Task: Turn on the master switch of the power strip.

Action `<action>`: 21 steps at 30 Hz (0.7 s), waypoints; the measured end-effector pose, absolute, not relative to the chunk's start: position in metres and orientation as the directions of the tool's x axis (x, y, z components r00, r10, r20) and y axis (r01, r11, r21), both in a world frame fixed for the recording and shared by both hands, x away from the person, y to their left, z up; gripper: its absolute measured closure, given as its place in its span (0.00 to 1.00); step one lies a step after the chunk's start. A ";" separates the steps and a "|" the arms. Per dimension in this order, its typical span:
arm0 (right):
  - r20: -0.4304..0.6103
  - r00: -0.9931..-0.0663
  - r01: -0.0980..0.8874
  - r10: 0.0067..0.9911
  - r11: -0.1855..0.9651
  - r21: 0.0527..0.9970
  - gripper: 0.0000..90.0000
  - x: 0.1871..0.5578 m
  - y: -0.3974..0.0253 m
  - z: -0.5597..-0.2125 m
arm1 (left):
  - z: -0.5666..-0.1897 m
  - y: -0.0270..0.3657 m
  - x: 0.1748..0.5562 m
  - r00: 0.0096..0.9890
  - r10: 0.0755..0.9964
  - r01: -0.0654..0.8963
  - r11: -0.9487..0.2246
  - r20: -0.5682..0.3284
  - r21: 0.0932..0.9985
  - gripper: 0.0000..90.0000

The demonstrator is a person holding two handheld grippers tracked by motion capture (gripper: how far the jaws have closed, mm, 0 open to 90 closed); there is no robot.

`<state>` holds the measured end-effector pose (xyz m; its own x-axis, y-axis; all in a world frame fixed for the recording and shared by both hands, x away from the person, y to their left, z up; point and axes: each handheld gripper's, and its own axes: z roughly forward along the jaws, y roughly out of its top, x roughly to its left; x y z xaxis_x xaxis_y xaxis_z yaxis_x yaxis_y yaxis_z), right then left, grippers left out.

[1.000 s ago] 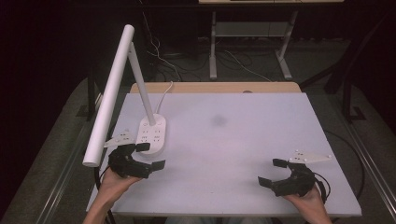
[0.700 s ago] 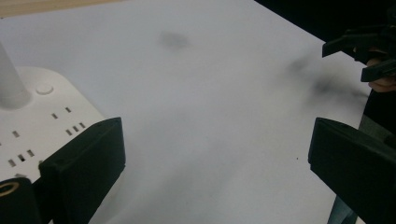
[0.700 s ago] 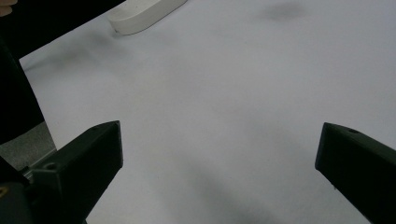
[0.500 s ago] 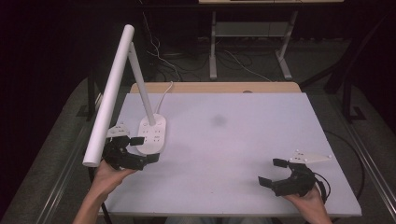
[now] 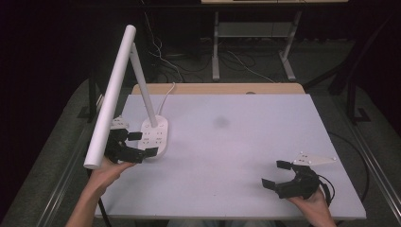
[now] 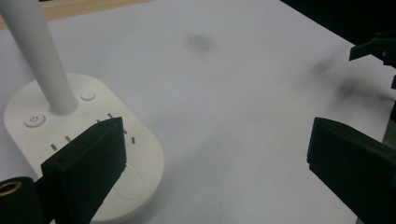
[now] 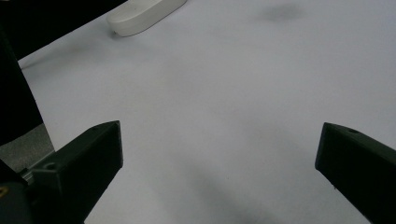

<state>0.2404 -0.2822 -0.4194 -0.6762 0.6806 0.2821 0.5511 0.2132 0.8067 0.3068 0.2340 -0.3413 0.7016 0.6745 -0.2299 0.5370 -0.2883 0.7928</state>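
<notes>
A white desk lamp stands at the table's left side, its oval base (image 5: 155, 137) flat on the white top, a slanted stem (image 5: 143, 85) rising from it and a long tube head (image 5: 111, 97) reaching toward the front left. My left gripper (image 5: 143, 144) is open just left of the base, one jaw hanging over the base's near end (image 6: 133, 182). The base shows a power button (image 6: 34, 120) and a second round button (image 6: 87, 95). My right gripper (image 5: 275, 174) is open at the front right, resting low over bare table. The base's edge (image 7: 142, 11) shows far off in the right gripper view.
The white tabletop (image 5: 236, 142) has a faint dark smudge (image 5: 221, 122) near its middle. The lamp's white cord (image 5: 166, 93) runs off the back edge, past a wooden strip (image 5: 217, 88). Metal table legs (image 5: 215, 42) and cables lie on the floor behind.
My left gripper has moved forward and right, up to the lamp base, with one jaw now over the base's near end. The right gripper has stayed put.
</notes>
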 end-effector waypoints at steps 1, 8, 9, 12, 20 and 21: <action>0.282 -0.677 0.551 0.680 0.213 0.807 0.00 0.240 -0.282 -0.419 | -0.341 0.235 0.308 0.702 0.676 0.537 -0.293 -0.225 0.791 0.04; 0.283 -0.677 0.550 0.679 0.213 0.808 0.00 0.240 -0.283 -0.419 | -0.340 0.242 0.317 0.680 0.697 0.551 -0.281 -0.228 0.786 0.04; 0.283 -0.677 0.550 0.680 0.212 0.808 0.00 0.240 -0.283 -0.419 | -0.340 0.242 0.319 0.678 0.699 0.553 -0.280 -0.229 0.784 0.04; 0.282 -0.677 0.551 0.680 0.213 0.807 0.00 0.240 -0.283 -0.419 | -0.339 0.245 0.323 0.670 0.708 0.557 -0.283 -0.222 0.780 0.04; 0.282 -0.677 0.550 0.680 0.213 0.807 0.00 0.240 -0.283 -0.419 | -0.334 0.249 0.331 0.663 0.717 0.562 -0.285 -0.216 0.776 0.04; 0.283 -0.678 0.551 0.679 0.213 0.807 0.00 0.240 -0.283 -0.419 | -0.333 0.249 0.332 0.663 0.718 0.561 -0.288 -0.213 0.776 0.04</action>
<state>0.2403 -0.2833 -0.4193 -0.6776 0.6789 0.2828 0.5507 0.2134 0.8070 0.3324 0.2489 -0.3330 0.6630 0.7178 -0.2126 0.5609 -0.2881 0.7761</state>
